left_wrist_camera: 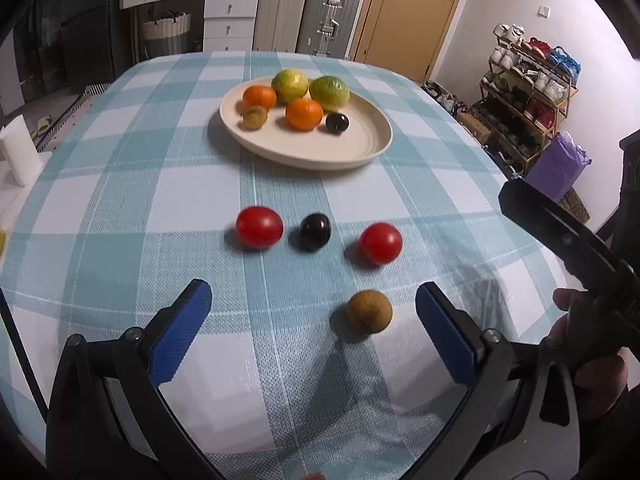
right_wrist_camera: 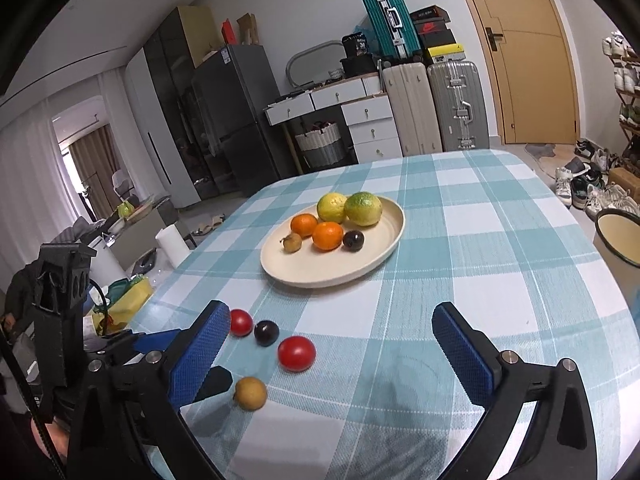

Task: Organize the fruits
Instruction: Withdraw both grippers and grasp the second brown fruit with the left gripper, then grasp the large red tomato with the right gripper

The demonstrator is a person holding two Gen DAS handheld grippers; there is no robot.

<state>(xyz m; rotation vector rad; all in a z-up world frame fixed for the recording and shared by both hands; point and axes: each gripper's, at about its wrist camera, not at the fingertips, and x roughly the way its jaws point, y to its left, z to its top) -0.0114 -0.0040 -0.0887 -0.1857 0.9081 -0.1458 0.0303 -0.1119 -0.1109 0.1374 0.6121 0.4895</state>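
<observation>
Brown, round, rough-skinned longan [left_wrist_camera: 369,311] lies on checked tablecloth [left_wrist_camera: 120,208].

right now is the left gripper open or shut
Open: the left gripper shows a wide gap between its blue pads, holding nothing; a brown fruit lies between them.

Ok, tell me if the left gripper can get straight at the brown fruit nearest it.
Probably yes. The left gripper is open, and the brown fruit lies on the tablecloth just ahead between its fingers, nearer the right one. Nothing sits in between; the tomatoes are farther off.
</observation>
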